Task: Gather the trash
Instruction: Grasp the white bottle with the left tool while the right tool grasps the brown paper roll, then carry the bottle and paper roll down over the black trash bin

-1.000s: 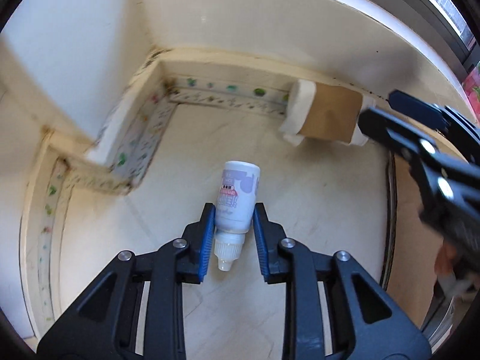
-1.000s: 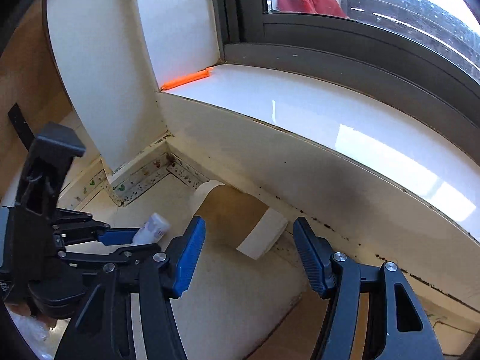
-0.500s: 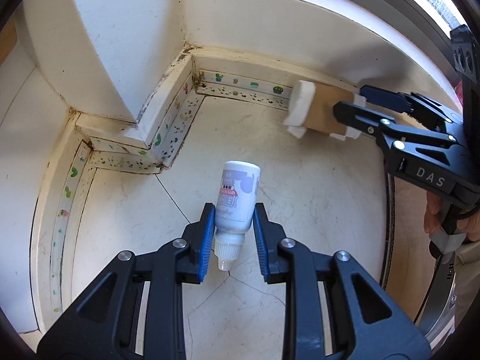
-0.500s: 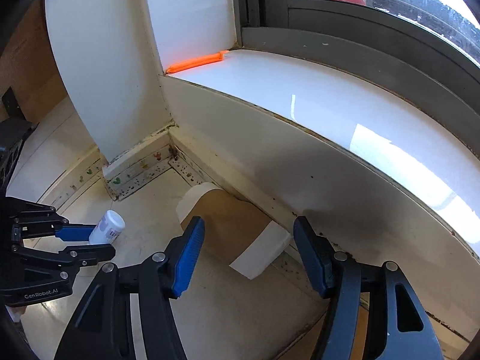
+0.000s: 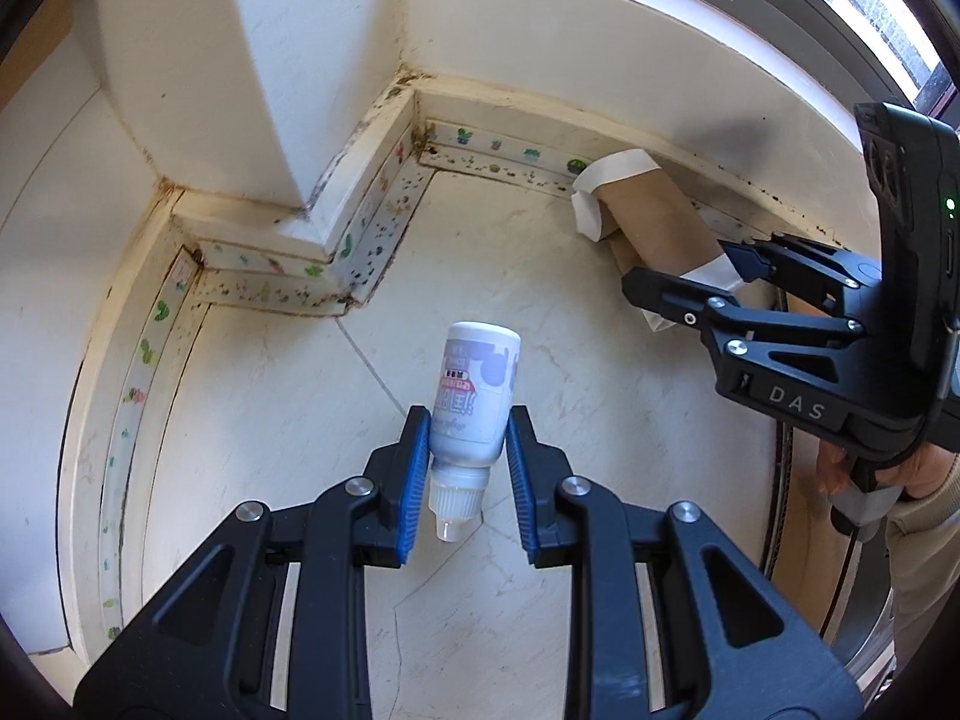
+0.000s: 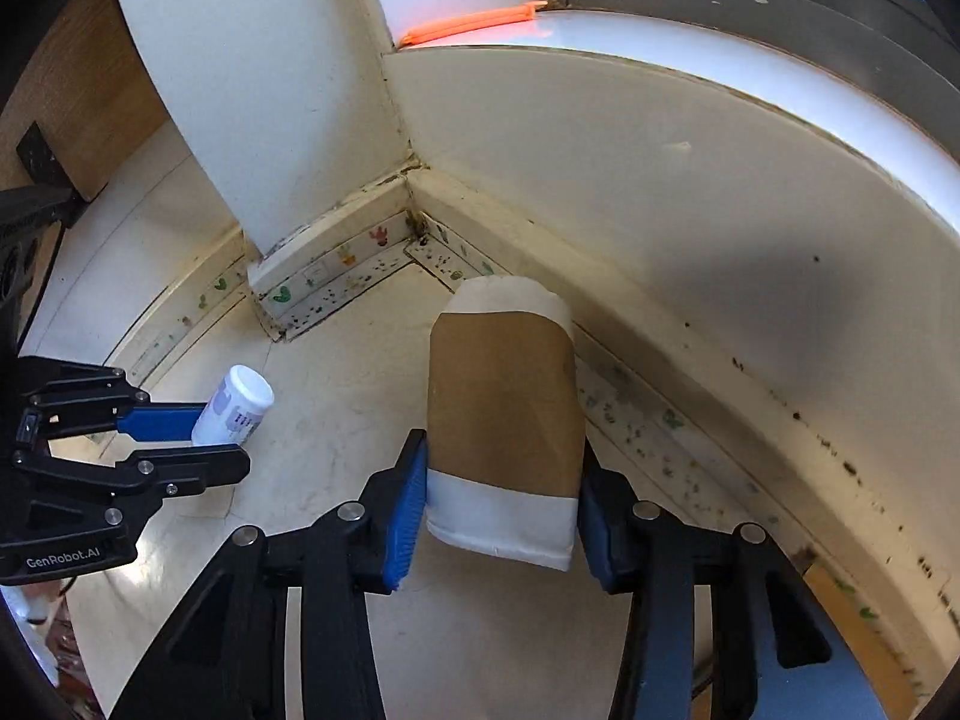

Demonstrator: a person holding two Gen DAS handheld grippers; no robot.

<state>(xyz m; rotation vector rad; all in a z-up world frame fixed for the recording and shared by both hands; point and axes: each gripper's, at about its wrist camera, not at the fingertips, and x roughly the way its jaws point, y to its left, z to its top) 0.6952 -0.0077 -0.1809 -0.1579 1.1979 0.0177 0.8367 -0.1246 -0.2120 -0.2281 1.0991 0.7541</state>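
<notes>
My left gripper (image 5: 468,468) is shut on a small white plastic bottle (image 5: 477,396) with a purple label, cap toward me, held above the pale tiled floor. It also shows in the right wrist view (image 6: 234,405), with the left gripper (image 6: 198,438) at the left. My right gripper (image 6: 501,492) has its blue pads against both sides of a flattened brown paper cup (image 6: 504,402) with white ends, lying on the floor by the wall. In the left wrist view the cup (image 5: 654,222) lies at upper right with the right gripper (image 5: 729,276) on its near end.
A wall column (image 5: 264,90) and stained skirting (image 5: 360,222) with small coloured stickers form a corner behind. A white window sill (image 6: 720,78) with an orange strip (image 6: 474,21) runs above. A wooden panel (image 6: 84,96) stands at left.
My right gripper has moved down and forward onto the brown cup and narrowed on it. My left gripper has pulled back slightly, still holding the bottle.
</notes>
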